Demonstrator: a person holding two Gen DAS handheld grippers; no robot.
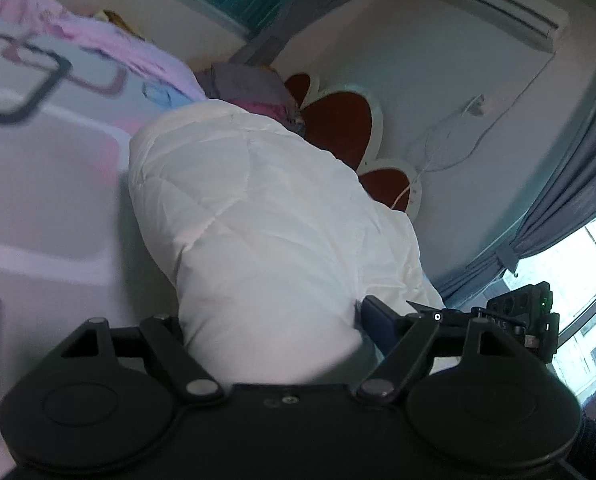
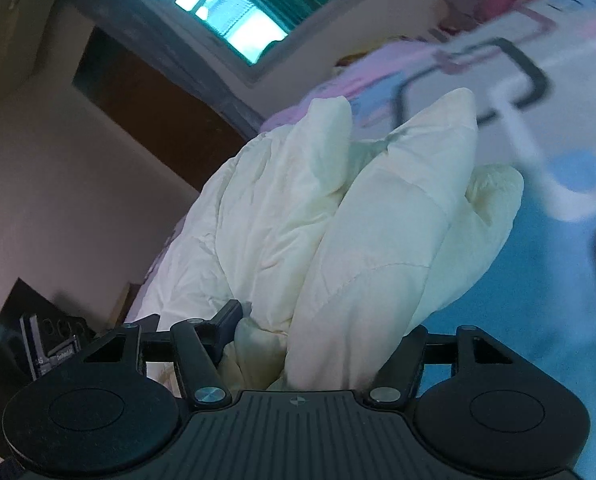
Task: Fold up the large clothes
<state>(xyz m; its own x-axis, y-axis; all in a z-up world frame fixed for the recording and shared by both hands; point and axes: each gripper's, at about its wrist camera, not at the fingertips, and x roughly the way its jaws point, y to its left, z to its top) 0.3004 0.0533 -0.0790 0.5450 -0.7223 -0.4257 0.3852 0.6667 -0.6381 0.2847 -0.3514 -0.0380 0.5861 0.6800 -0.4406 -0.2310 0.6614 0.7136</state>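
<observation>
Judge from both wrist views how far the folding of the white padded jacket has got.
Done: nothing looks neatly folded yet. In hand: the left tool and right tool each clamp a thick bunch of the white padded jacket above the patterned bedsheet. Left: laying flat and folding.

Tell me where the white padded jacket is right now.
The white padded jacket fills the middle of both wrist views, bunched between each gripper's fingers, over the patterned bedsheet.
</observation>
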